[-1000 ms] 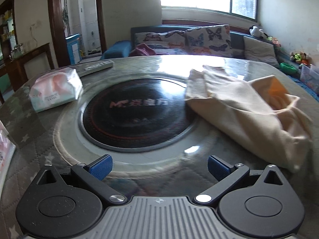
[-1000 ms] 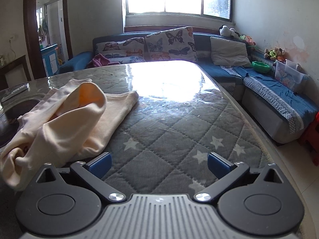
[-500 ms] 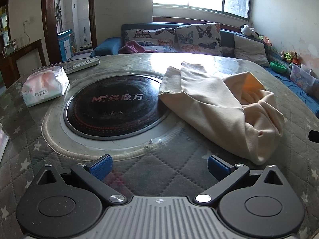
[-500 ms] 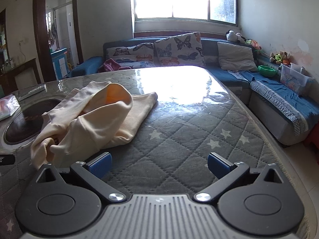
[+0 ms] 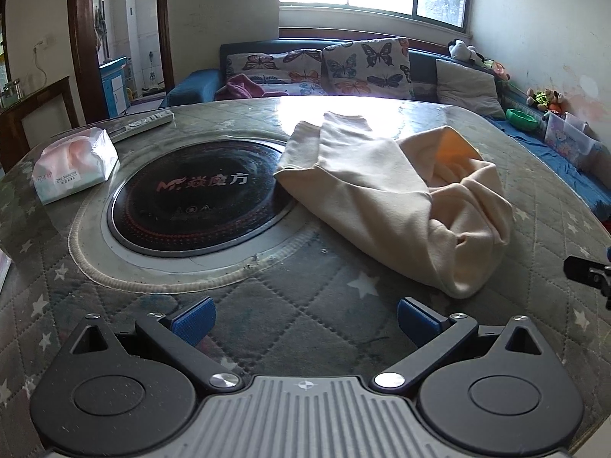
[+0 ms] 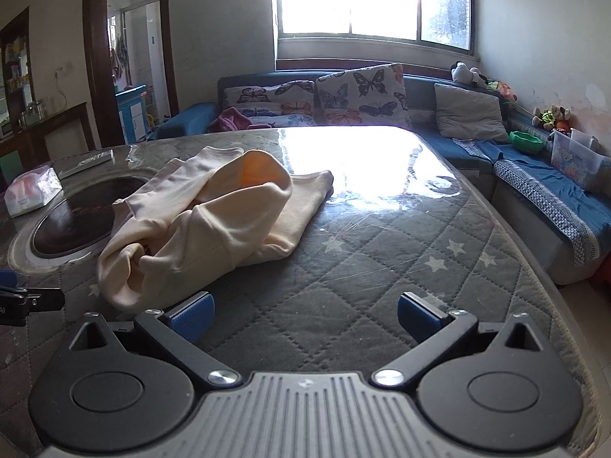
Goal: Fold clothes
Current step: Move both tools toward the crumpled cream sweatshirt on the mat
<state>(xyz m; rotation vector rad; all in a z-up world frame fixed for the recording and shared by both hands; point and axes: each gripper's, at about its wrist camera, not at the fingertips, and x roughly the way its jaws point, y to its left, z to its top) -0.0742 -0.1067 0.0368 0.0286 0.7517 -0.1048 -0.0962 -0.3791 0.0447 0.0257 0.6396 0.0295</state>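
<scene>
Left wrist view: left tool (image 5: 303, 318) spread wide, nothing between the blue pads (image 5: 193, 320), low over the quilted worktop (image 5: 313, 305). Cream garment (image 5: 397, 198) crumpled in a heap ahead and to the right, well clear of the pads; far edge overlapping the black round hob (image 5: 191, 202) set in the worktop, orange lining showing at the opening. Tissue pack (image 5: 74, 170) left of the hob, remote (image 5: 143, 126) just behind it. Sofa (image 5: 343, 68) with butterfly cushions past the worktop.

Right wrist view: right tool (image 6: 303, 315) also wide apart, empty. Same garment (image 6: 206, 225) ahead-left on the worktop (image 6: 382, 267), near end of the heap just beside the left pad (image 6: 193, 315); cannot tell if touching. Tip of the left tool (image 6: 28, 299) visible at the left edge.
</scene>
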